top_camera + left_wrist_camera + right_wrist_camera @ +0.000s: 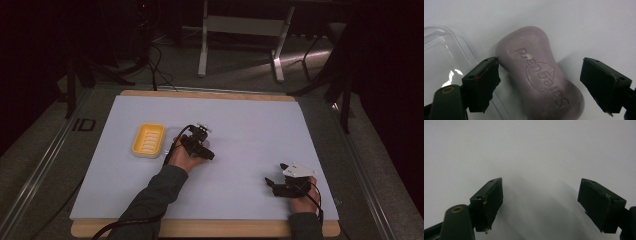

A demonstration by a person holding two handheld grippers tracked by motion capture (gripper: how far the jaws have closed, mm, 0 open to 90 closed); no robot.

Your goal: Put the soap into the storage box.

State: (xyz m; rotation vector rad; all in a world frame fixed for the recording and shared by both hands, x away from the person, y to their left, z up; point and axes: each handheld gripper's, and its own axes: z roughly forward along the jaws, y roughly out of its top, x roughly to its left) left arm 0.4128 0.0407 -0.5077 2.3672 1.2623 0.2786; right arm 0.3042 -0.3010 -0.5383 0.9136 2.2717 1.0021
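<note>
A mauve soap bar (541, 77) with an embossed brand name lies flat on the white mat (240, 125). My left gripper (540, 65) is open and straddles the bar, its left jaw close against the bar's side and its right jaw well apart from it. In the high view the left gripper (200, 144) sits just right of a yellow soap dish (148, 140). My right gripper (540, 185) is open over bare mat with nothing between its jaws; from above the right gripper (276, 176) is near the front right of the mat.
A clear plastic lid (441, 57) lies on the mat beside the soap, partly under the left jaw. The mat covers a wooden board (210, 229). Beyond the table, dark floor holds cables and a white stand (240, 30).
</note>
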